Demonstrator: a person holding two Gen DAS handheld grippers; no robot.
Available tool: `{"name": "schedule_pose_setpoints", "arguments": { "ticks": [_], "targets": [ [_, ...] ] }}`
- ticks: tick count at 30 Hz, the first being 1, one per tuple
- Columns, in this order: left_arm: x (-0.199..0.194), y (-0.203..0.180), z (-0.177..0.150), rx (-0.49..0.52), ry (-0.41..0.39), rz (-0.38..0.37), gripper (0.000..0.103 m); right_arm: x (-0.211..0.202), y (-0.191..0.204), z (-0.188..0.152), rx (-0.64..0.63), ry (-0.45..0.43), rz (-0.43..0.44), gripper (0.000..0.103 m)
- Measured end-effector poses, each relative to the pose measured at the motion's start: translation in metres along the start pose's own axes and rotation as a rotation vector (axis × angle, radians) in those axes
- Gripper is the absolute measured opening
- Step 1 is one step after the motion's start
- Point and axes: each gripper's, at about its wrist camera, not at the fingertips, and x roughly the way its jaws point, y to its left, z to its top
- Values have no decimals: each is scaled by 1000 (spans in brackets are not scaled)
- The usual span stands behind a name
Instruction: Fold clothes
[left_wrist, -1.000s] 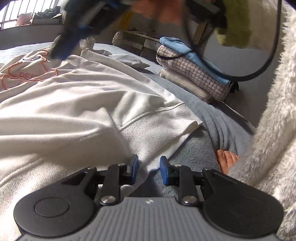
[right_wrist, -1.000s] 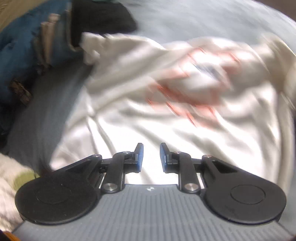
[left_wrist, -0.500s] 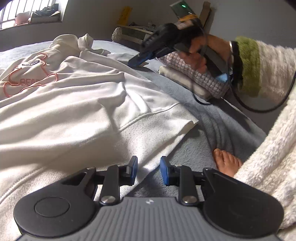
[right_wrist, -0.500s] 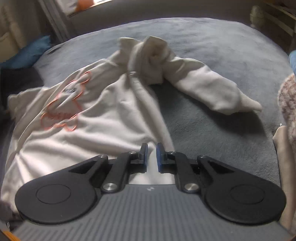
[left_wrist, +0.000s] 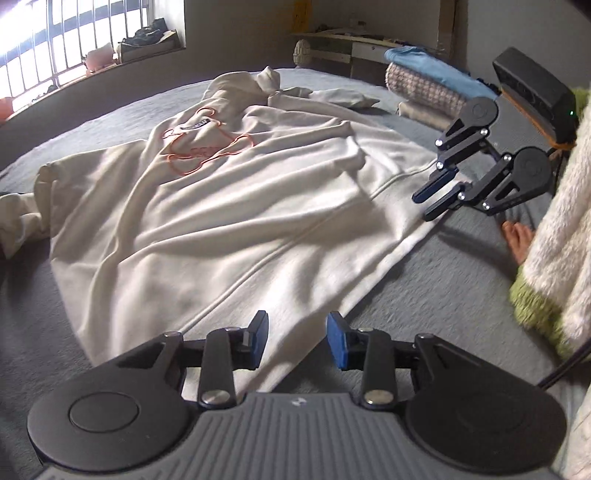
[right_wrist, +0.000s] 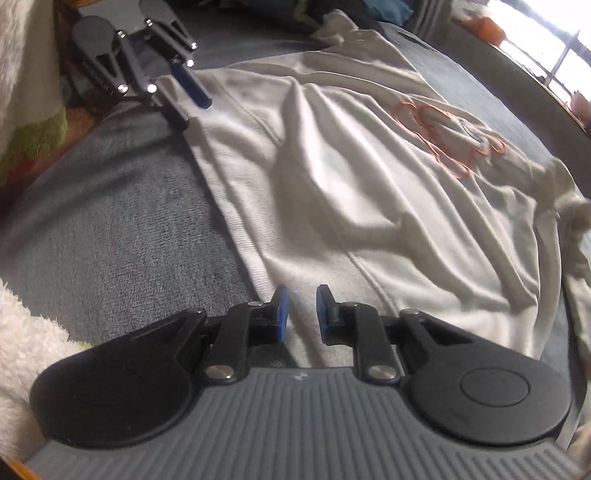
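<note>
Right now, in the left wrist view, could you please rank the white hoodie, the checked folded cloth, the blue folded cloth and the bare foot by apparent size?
1. White hoodie, by far.
2. Checked folded cloth.
3. Blue folded cloth.
4. Bare foot, partly hidden and nearer the camera, so unsure.

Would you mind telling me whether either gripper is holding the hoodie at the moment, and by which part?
Nothing is held. Both the left gripper and right gripper are open over the hoodie's hem.

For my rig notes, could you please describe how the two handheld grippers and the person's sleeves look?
Both the left gripper and right gripper have black linkage fingers, blue pads, round black discs and a ribbed grey body. The sleeve is fluffy cream with a green cuff.
</note>
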Motion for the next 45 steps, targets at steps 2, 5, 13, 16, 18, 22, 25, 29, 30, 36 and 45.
{"name": "schedule_pose_setpoints", "arguments": {
  "ticks": [2,5,13,16,18,22,25,29,30,36,45],
  "targets": [
    [0,-2,-7,-1,12,36,36,7,10,4,-103,12,-16,15],
    [1,-1,-14,-14,1,66,36,16,20,7,-211,33,-43,15],
    [4,0,-15,0,-15,98,35,22,25,6,-250,50,-88,13],
    [7,-3,-16,23,-28,102,23,24,26,4,-241,50,-101,9],
    [8,-4,-17,36,-37,100,4,23,25,5,-224,45,-101,4],
    [1,-7,-17,71,-48,95,2,11,21,3,-201,20,-96,0],
    [-2,-7,-18,89,-35,79,2,6,20,2,-210,27,-85,0],
    [0,-9,-20,118,-19,79,2,8,20,-1,-222,45,-69,0],
    [1,-9,-20,122,-18,80,2,9,21,-2,-220,47,-68,0],
    [1,-5,-22,119,-3,66,2,14,21,-5,-166,52,-41,0],
    [-16,23,-28,-97,0,-37,25,-24,-8,-37,231,20,-9,4]
  ]
}}
